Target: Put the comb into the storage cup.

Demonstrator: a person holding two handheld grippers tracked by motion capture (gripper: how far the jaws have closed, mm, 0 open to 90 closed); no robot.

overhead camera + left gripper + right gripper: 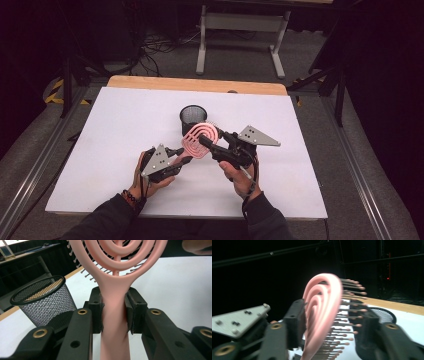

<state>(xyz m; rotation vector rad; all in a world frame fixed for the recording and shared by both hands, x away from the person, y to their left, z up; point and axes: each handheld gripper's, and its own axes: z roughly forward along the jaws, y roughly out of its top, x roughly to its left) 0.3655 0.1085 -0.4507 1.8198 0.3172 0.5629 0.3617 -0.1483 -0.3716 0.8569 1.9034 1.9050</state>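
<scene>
No text, label, brand, number or sign can be read on anything in these pictures.

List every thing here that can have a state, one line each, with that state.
Pink hairbrush: held off the table, bristles facing away from the person.
Left gripper: shut on the hairbrush handle.
Right gripper: jaws on either side of the brush head, pressing it.
Mesh cup: upright on the table, seemingly empty.
</scene>
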